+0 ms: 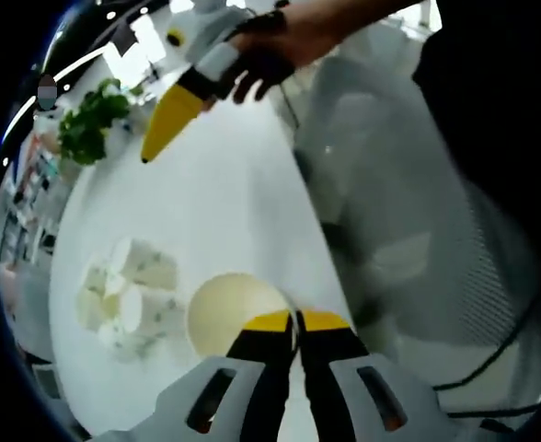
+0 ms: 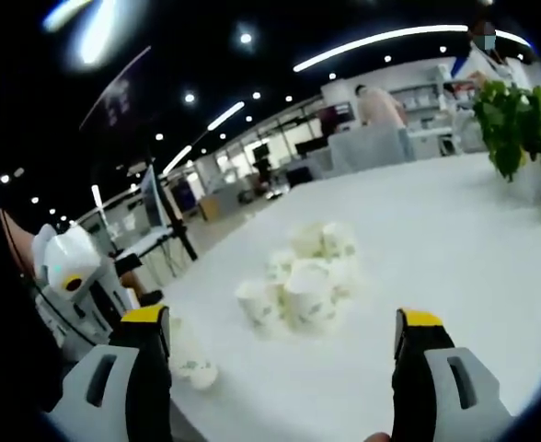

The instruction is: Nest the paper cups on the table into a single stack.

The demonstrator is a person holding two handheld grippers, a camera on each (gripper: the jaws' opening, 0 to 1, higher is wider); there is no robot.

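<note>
1. At lower centre of the left gripper view, the left gripper (image 1: pixel 297 324) is pinching the rim of one paper cup (image 1: pixel 229 311).
2. Mid-frame in the right gripper view, the loose cups (image 2: pixel 303 276) are sitting unstacked on the counter (image 2: pixel 454 230).
3. Right gripper (image 2: pixel 284 336) is hanging spread, empty; stacking is barely starting.

I see a wide white table (image 2: pixel 454 221) carrying everything here. A loose cluster of paper cups (image 2: pixel 303 276) stands near its middle, some touching one another, and one cup (image 2: pixel 192 364) lies on its side apart from them by the near edge. A leafy potted plant (image 2: pixel 519 120) stands toward the far side
</note>
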